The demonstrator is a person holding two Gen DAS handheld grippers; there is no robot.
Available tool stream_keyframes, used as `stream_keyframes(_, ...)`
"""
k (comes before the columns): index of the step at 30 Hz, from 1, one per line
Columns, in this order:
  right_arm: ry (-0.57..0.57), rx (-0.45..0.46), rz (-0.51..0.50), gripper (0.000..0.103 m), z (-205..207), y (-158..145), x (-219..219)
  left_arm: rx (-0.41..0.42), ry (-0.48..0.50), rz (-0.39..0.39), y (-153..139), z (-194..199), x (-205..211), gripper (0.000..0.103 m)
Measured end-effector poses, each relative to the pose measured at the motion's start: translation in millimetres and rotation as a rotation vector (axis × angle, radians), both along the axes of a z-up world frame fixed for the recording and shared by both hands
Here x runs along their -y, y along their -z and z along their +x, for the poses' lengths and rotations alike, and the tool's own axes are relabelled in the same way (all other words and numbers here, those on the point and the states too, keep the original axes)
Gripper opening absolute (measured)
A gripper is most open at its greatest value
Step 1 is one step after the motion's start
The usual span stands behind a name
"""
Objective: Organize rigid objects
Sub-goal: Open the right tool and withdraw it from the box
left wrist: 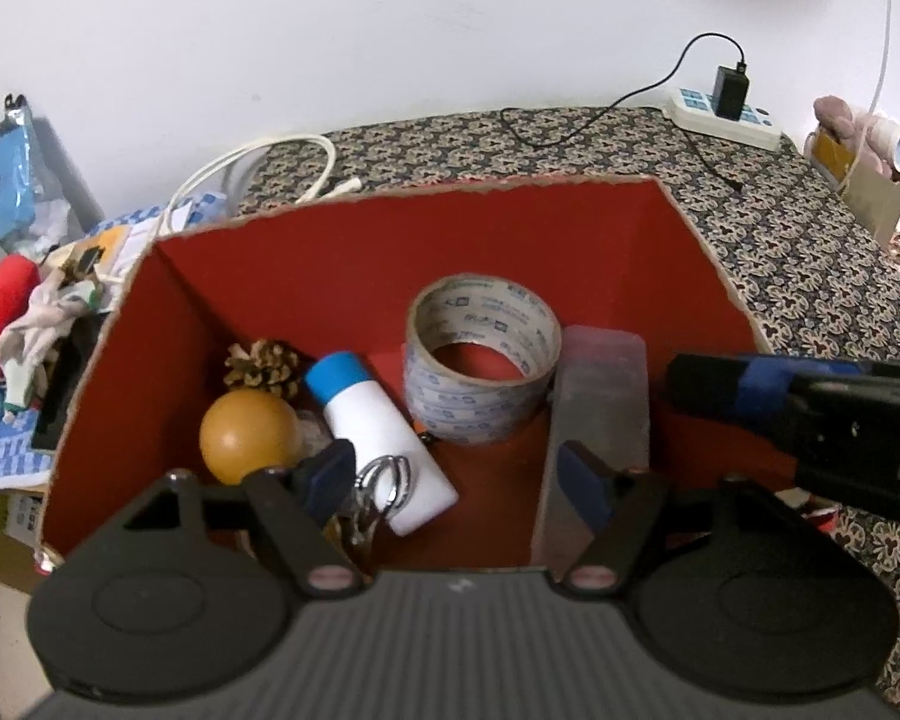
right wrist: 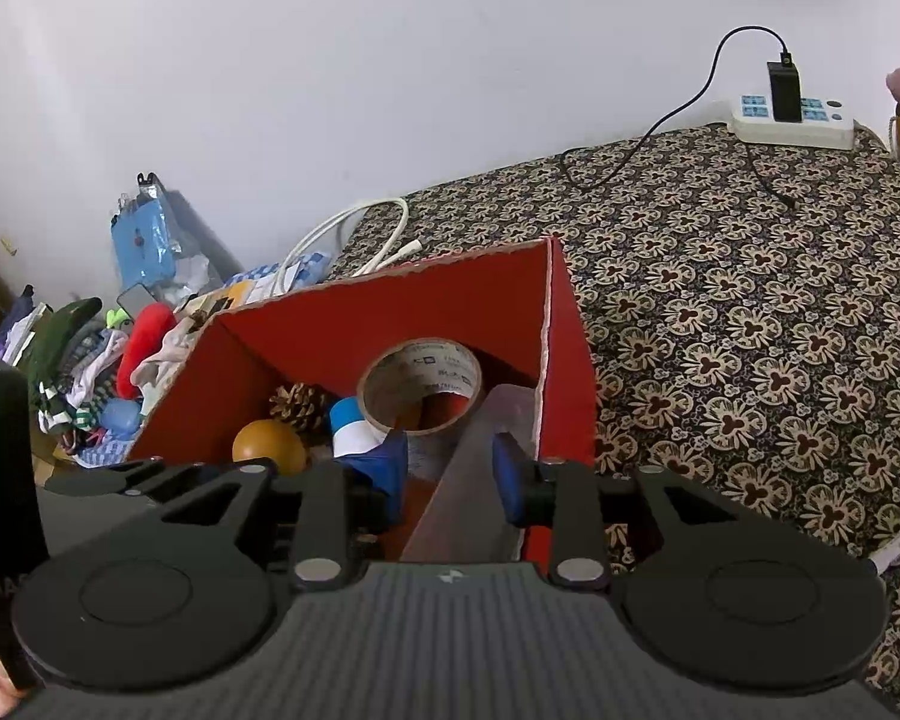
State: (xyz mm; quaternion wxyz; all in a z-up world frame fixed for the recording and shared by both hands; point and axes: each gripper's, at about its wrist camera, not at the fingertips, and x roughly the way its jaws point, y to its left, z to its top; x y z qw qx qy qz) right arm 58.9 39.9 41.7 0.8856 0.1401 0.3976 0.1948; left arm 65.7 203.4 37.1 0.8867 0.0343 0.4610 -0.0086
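My left gripper (left wrist: 456, 477) hangs over the red box (left wrist: 342, 258) with its fingers spread wide and nothing between them. My right gripper (right wrist: 450, 468) has its fingers apart too. A clear plastic case (right wrist: 474, 480) leans between them, close to the right pad, but I cannot tell if it touches. In the box lie a tape roll (left wrist: 480, 360), a white bottle with a blue cap (left wrist: 378, 426), an orange ball (left wrist: 249, 435), a pinecone (left wrist: 264, 366) and some key rings (left wrist: 384, 480).
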Motion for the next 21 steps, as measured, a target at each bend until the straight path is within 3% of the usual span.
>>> stream_keyframes(10,-0.010,0.025,-0.044,0.015,-6,-5,-7,-0.001,-0.023,0.031,-5,1,-3,0.078)
stream_keyframes(21,0.011,0.042,-0.022,0.015,-11,-14,-4,0.037,-0.011,0.056,-26,-6,-1,0.084)
